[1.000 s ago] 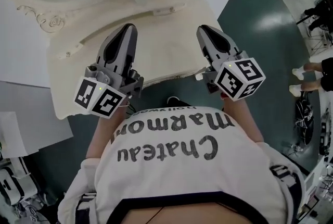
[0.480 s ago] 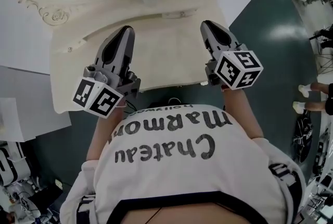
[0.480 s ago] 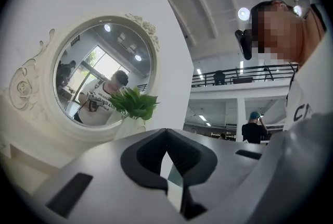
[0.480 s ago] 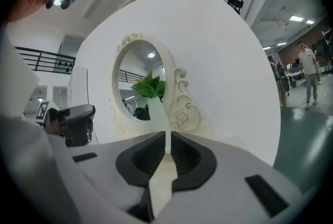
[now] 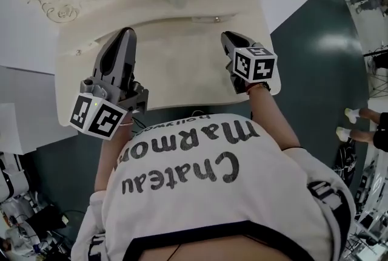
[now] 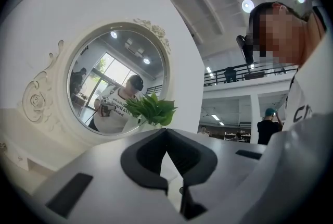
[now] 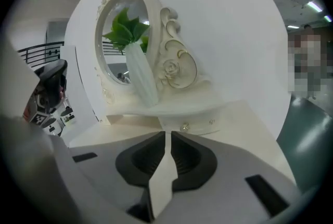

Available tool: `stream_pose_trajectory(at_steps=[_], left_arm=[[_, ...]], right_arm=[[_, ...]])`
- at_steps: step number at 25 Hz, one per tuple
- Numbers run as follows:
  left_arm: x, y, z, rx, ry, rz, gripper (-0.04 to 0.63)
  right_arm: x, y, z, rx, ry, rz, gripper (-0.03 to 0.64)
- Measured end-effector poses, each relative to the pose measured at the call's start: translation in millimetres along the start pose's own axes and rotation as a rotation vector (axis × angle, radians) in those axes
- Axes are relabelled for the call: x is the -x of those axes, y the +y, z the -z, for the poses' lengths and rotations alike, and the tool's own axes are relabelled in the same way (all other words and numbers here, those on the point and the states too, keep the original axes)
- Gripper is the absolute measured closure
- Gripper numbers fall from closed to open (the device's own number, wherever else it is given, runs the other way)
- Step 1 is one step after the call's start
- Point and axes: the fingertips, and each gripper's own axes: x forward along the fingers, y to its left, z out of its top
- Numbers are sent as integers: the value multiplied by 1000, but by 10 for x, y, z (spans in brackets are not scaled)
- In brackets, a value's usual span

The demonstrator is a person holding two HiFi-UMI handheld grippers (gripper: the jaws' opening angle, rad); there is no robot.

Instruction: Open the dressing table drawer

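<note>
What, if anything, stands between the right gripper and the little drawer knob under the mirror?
Nothing visible. Only bare tabletop lies between the right gripper and the drawer knob; the white vase stands on the shelf above, off to the knob's left.

Cream dressing table drawer [image 7: 196, 124]: shut, flush, small-knobbed.

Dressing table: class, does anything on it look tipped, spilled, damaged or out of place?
Nothing stands out. The vase of green leaves stands upright on the shelf by the mirror, the small drawer below it is shut, and the tabletop shows no spill or damage.
</note>
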Motion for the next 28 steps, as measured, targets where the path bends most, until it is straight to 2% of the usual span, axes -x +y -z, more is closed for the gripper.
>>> stream_pose_trajectory(at_steps=[6, 9, 11, 13, 14, 20, 28], left_arm=[[117, 227, 29, 0, 6, -84, 572], [164, 358, 46, 2, 6, -129, 572], [175, 404, 67, 10, 9, -144, 572], [172, 413, 90, 19, 18, -147, 572], [168, 411, 98, 21, 23, -148, 572], [111, 430, 121, 35, 41, -156, 572], [-2, 369, 138, 29, 56, -129, 572]], right_arm=[[-447, -188, 255, 1, 124, 9, 566], [-570, -293, 254, 2, 129, 33, 565], [-622, -339, 224, -4, 124, 40, 539], [-666, -369, 233, -22, 134, 33, 479], [-681, -386, 243, -34, 140, 32, 476], [-822, -386, 133, -87, 87, 1, 476], [-900, -427, 75, -160, 65, 50, 495]])
